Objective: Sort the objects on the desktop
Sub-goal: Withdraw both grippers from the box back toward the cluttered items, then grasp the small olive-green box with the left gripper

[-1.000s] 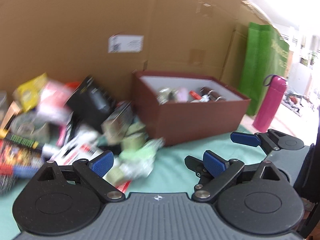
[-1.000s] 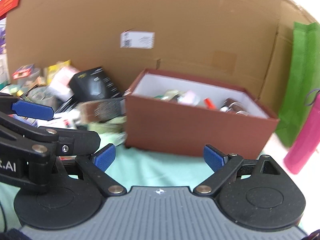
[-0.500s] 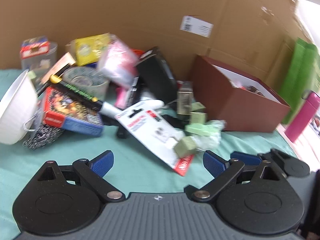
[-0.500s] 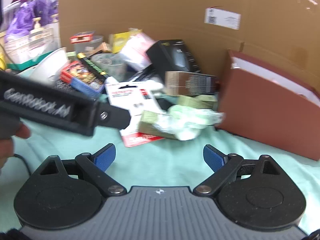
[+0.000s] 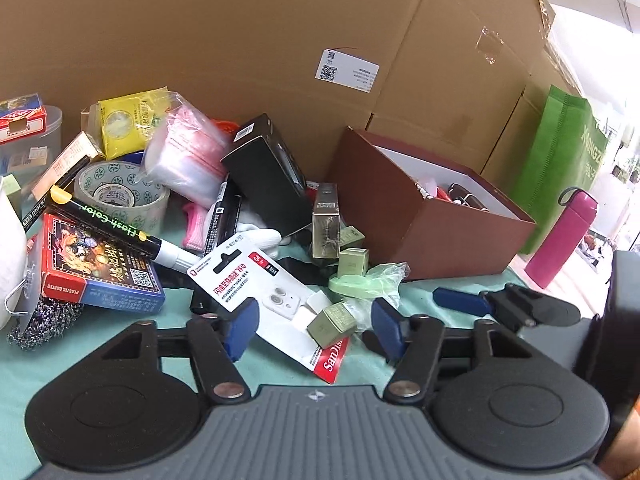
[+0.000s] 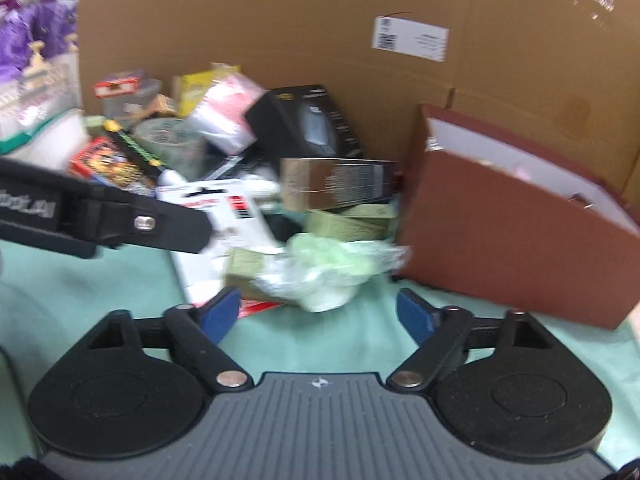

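Note:
A pile of small desk items lies on the teal cloth beside a brown box [image 5: 420, 232] that holds several items. My left gripper [image 5: 314, 330] hovers low over a white SanDisk card pack [image 5: 256, 292] and a small olive box [image 5: 332, 322]. Its jaws are closing, both things lie between them, and the pads press on nothing. My right gripper [image 6: 318, 316] is closing too, just short of a crumpled green plastic bag [image 6: 320, 268], with nothing between its fingers. The bag [image 5: 368, 280] rests against the brown box [image 6: 512, 240].
Further left lie a playing-card box [image 5: 96, 276], a black marker [image 5: 108, 220], a tape roll [image 5: 120, 196], a steel scourer [image 5: 44, 316] and a white bowl [image 5: 8, 248]. A black box [image 5: 268, 176] and a gold box [image 5: 326, 224] stand behind. Cardboard walls the back. A pink bottle [image 5: 560, 240] stands right.
Both views have swung left from the brown box to the pile and come lower and nearer to it. Both grippers' jaws have narrowed. Nothing has been taken hold of.

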